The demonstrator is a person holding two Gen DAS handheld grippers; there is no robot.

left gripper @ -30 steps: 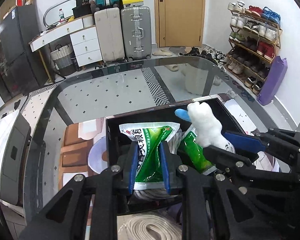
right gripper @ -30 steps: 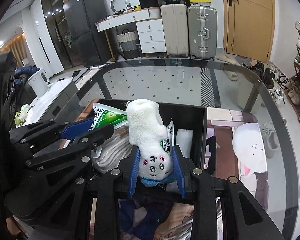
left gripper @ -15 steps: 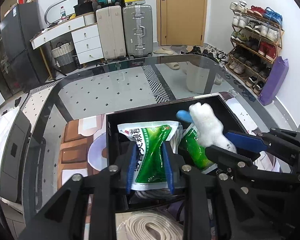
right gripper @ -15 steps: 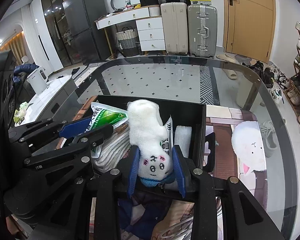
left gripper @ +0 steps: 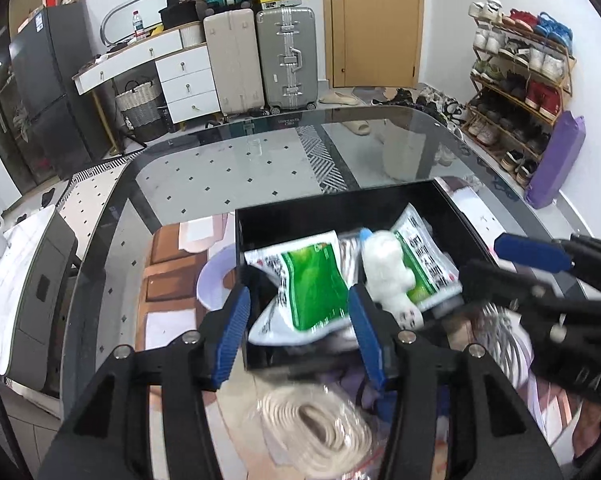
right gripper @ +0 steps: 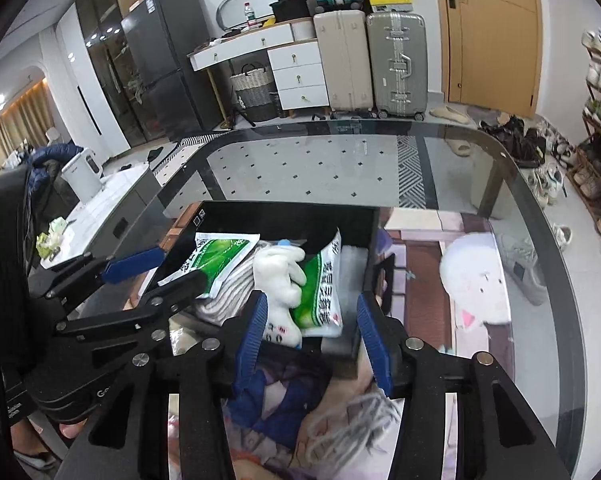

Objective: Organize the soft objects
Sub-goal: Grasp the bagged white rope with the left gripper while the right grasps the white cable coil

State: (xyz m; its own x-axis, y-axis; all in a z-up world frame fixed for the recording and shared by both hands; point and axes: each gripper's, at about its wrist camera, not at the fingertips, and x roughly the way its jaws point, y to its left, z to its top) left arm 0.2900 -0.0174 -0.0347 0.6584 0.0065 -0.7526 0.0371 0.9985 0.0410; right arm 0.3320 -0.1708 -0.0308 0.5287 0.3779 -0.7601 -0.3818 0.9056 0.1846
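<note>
Both grippers sit at the near edge of the black box (left gripper: 336,210), pointed fwd and slightly down over a glass table (left gripper: 228,168). Left gripper (left gripper: 298,334): jaws spread wide, blue pads (left gripper: 232,334) clear of everything, nothing held; its left finger is outside the box's left wall, its right finger over the near rim. Left green-white packet (left gripper: 308,288) lies in the box between and just beyond those fingers, crumpled, not touching either pad as far as can be seen. Right gripper (right gripper: 312,338): jaws also wide apart, empty, hovering at the box's near-right part; in left view it shows at right edge w/ one blue pad out over the box's right side. White plush toy (right gripper: 280,288) lies loose in the box, face end toward the cam, just beside the right gripper's left pad; contact can't be judged. It rests on a second green-white packet (right gripper: 320,292), which leans toward the box's right wall. Grey-white folded cloth (right gripper: 232,288) sits under the plush and left packet. Near the cams, outside the box: coiled cream rope (left gripper: 316,428) in a clear bag, plus blue fabric (right gripper: 268,396) and pale yarn (right gripper: 364,420), all blurred. White cat-print mat (right gripper: 472,276) on the table right of the box.
</note>
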